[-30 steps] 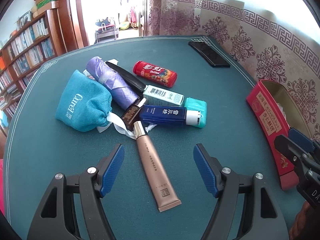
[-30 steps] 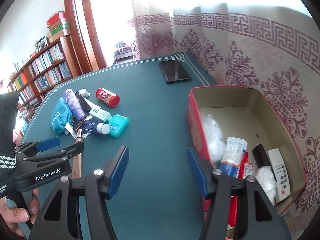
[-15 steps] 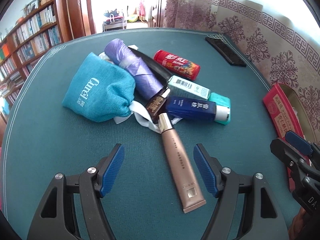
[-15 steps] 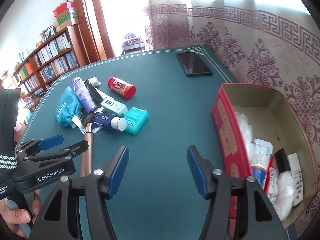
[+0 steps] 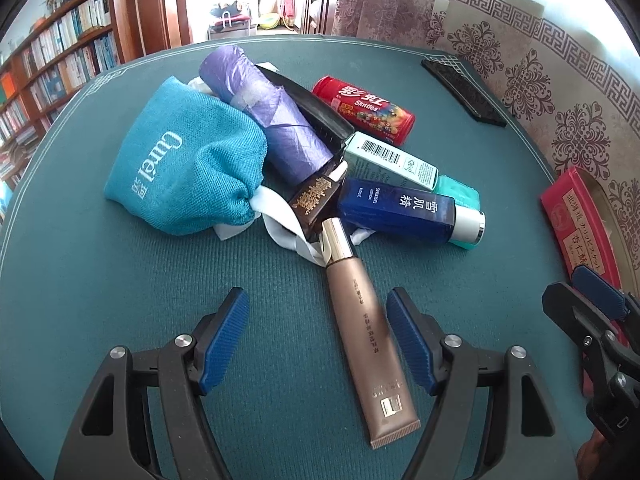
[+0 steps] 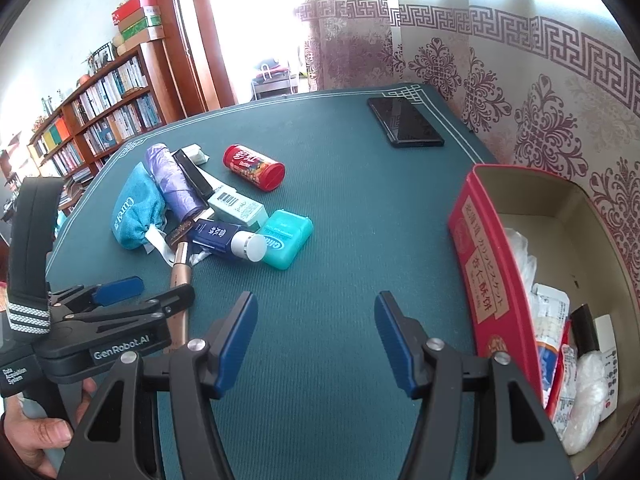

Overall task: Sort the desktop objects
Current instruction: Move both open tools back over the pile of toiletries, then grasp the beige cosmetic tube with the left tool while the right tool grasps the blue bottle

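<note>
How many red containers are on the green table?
2: the red candy can lies beside the pile, and the open red box stands at the table's right edge. Others may be hidden under the pile.

Wooden bookshelves (image 6: 100,120), patterned curtains (image 6: 520,92), bright sunlit doorway (image 5: 248,8)

Seen from the left wrist camera, the view tilts steeply down between the left gripper (image 5: 318,334) fingers, close above a rose-gold tube (image 5: 362,330) on the green surface (image 5: 100,280). The right wrist camera sits farther back and looks across the same surface from the right, over the right gripper (image 6: 316,338). Both views share the heap of toiletries, the red Skittles can (image 5: 364,110) (image 6: 254,167), the black phone (image 5: 462,90) (image 6: 405,122) and the red box (image 5: 576,224) (image 6: 486,276); each catches the other gripper at its edge.
</note>
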{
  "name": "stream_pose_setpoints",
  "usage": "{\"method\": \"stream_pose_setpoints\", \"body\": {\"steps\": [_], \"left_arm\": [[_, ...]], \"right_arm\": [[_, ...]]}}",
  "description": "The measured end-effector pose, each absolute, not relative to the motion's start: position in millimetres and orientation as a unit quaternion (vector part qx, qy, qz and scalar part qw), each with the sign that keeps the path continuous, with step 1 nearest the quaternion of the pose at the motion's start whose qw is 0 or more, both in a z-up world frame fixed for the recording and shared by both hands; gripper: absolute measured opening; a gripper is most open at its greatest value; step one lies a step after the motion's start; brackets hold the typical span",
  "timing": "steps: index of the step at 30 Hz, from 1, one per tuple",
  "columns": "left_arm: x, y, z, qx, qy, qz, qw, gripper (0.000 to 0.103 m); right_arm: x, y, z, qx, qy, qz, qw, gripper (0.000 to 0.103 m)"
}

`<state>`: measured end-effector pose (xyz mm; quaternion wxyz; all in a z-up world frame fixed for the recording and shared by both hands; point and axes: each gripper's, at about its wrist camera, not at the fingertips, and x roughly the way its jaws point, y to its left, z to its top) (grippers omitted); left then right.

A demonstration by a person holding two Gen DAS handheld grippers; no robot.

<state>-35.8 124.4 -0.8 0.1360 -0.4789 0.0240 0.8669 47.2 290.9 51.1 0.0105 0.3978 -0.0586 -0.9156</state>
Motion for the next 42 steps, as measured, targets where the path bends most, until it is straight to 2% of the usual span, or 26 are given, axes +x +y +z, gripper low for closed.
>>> {"method": "stream_pose_setpoints", "body": {"steps": [7, 8, 10, 12, 14, 23, 28, 34, 39, 42], "left_arm": [[-34.7, 126.8, -1.4, -0.465, 0.042, 0.873, 0.141, 0.075], [-34.1, 125.9, -1.2, -0.464, 0.044, 0.873, 0.141, 0.072], [-33.4, 122.8, -0.2, -0.462, 0.049, 0.875, 0.138, 0.063], [-33.3, 118.3, 1.2, -0.461, 0.050, 0.875, 0.142, 0.042], [-32.8, 111.4, 1.7, -0.461, 0.048, 0.873, 0.152, 0.032], [-23.3, 85.8, 4.1, -0.444, 0.058, 0.881, 0.153, 0.023], [-24.8, 78.5, 7.5, -0.433, 0.052, 0.889, 0.137, 0.023], [-28.9, 72.2, 2.0, -0.441, 0.039, 0.886, 0.137, 0.023], [-31.3, 70.9, 0.9, -0.440, 0.032, 0.887, 0.137, 0.024], [-33.0, 69.3, -1.8, -0.444, 0.026, 0.885, 0.141, 0.025]], "right_arm": [[43.4, 292.1, 47.1, 0.401, -0.065, -0.914, 0.011, 0.065], [43.1, 291.6, 46.7, 0.401, -0.065, -0.914, 0.012, 0.065], [43.1, 289.9, 47.0, 0.401, -0.064, -0.914, 0.014, 0.065], [42.8, 288.0, 48.0, 0.400, -0.062, -0.914, 0.017, 0.065], [41.1, 284.8, 49.8, 0.399, -0.059, -0.915, 0.023, 0.065], [21.2, 254.9, 57.2, 0.383, -0.013, -0.921, 0.067, 0.065], [0.1, 239.8, 47.2, 0.402, -0.004, -0.910, 0.104, 0.065], [-25.2, 230.4, 30.2, 0.433, -0.013, -0.892, 0.127, 0.044], [-37.5, 223.5, 18.7, 0.452, -0.014, -0.880, 0.142, 0.035], [-36.7, 217.0, 16.4, 0.447, 0.004, -0.883, 0.141, 0.034]]}}
